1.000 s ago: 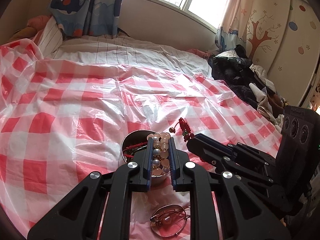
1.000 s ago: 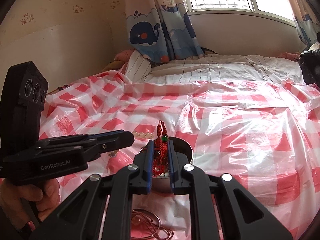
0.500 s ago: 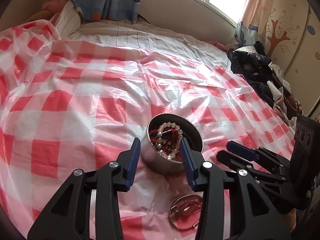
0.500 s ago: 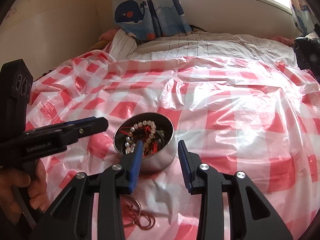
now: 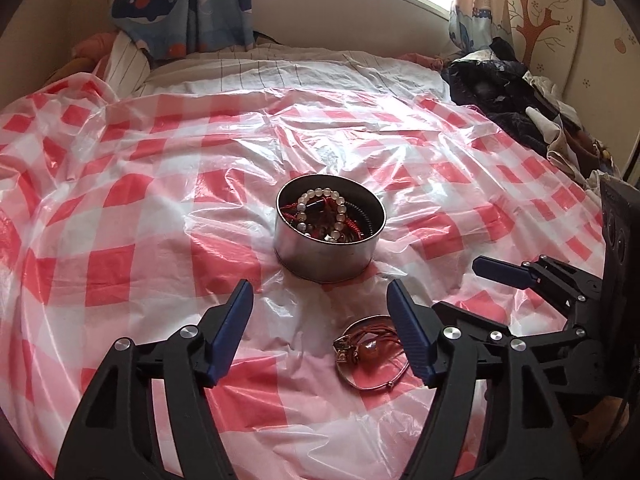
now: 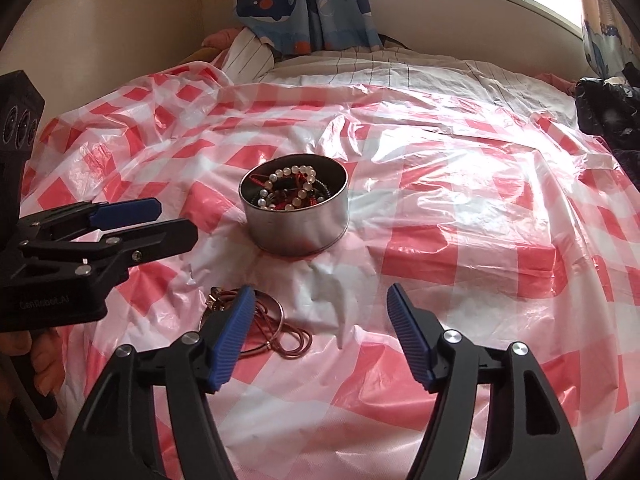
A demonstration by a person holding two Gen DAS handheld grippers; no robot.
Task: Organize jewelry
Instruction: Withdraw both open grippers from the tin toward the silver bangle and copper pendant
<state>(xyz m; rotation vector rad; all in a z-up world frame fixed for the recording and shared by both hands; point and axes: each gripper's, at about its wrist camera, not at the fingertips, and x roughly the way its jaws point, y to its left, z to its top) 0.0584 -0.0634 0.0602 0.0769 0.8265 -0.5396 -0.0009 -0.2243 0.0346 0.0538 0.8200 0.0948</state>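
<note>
Tin (image 5: 324,258): one round metal one, sitting mid-sheet (image 5: 120,208), holding a pearl bracelet (image 5: 320,194) plus tangled red cords.
Loose jewelry: one bangle (image 5: 370,354) lying on the plastic, just in front of the tin.
Left gripper (image 5: 320,332): hovering wide, gripping nothing.
Right gripper (image 6: 320,334): also gaping wide, nothing in it.

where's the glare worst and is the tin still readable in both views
Left wrist view: window light bleaches the plastic sheet behind the tin; the beads inside stay sharp. Right wrist view: glare washes out the sheet right of the tin; fisheye bends the window sill.
</note>
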